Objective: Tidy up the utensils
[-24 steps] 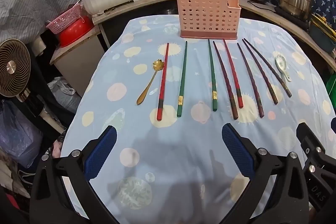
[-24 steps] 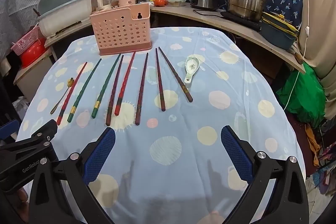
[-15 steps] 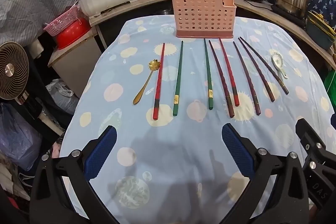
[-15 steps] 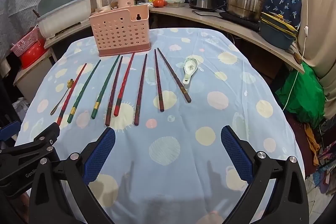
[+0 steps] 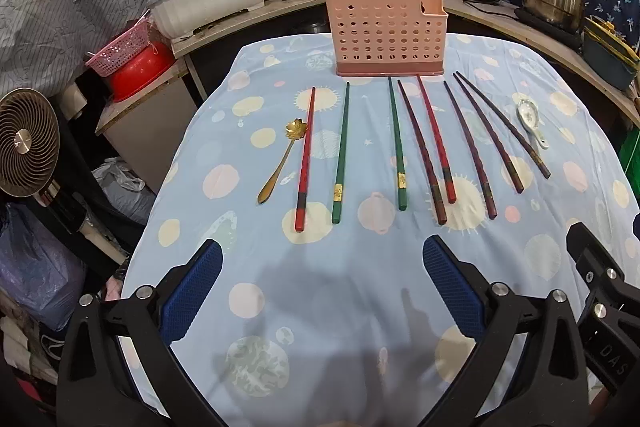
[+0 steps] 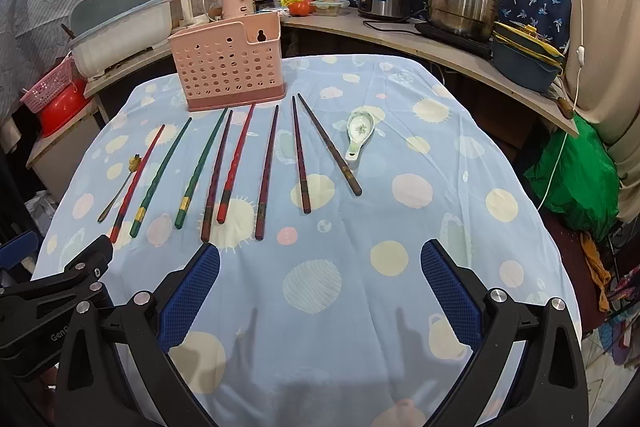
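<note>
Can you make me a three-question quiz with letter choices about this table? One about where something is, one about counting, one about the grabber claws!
1. The gold spoon lies
A. left end of the row
B. inside the pink basket
C. beside the white spoon

2. How many green chopsticks?
A. one
B. two
C. four

3. The left gripper and right gripper are
A. squeezing chopsticks
B. shut, empty
C. open, empty

Answers:
1 A, it is left of every chopstick.
2 B, two green chopsticks lie side by side.
3 C, only tablecloth shows between the pads.
</note>
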{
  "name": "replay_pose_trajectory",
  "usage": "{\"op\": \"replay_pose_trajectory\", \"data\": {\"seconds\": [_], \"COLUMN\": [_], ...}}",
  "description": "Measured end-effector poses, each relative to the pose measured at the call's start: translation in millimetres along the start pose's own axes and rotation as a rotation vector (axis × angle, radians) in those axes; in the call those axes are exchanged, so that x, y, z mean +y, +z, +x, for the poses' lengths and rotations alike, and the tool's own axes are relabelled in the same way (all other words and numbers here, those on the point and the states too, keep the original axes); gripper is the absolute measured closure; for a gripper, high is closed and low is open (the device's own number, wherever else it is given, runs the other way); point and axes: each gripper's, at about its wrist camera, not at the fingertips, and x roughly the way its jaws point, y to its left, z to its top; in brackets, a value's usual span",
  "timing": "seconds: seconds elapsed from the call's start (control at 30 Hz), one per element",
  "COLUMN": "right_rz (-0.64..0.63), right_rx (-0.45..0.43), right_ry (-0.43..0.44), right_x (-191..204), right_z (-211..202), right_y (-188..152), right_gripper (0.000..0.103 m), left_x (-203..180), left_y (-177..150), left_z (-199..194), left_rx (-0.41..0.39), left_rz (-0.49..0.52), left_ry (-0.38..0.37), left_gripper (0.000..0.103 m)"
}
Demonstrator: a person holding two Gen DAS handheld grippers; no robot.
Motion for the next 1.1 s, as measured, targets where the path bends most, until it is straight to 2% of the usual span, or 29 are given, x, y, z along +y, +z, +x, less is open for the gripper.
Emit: {"op": "replay_pose_trajectory", "data": {"seconds": [1.1], "right_rz": [0.0], "right_rx": [0.001], "right_ry": [0.006], "right_x": [0.4], "right_z": [-0.7], "right_y": [-1.2], "right_gripper": [0.007], "left_x": [-0.2], "left_y": [-2.9], "left_z": [3.6], "left_rx": [0.008], "left_rz": [-0.004], "left_ry": [-0.021], "left_gripper": [0.007]}}
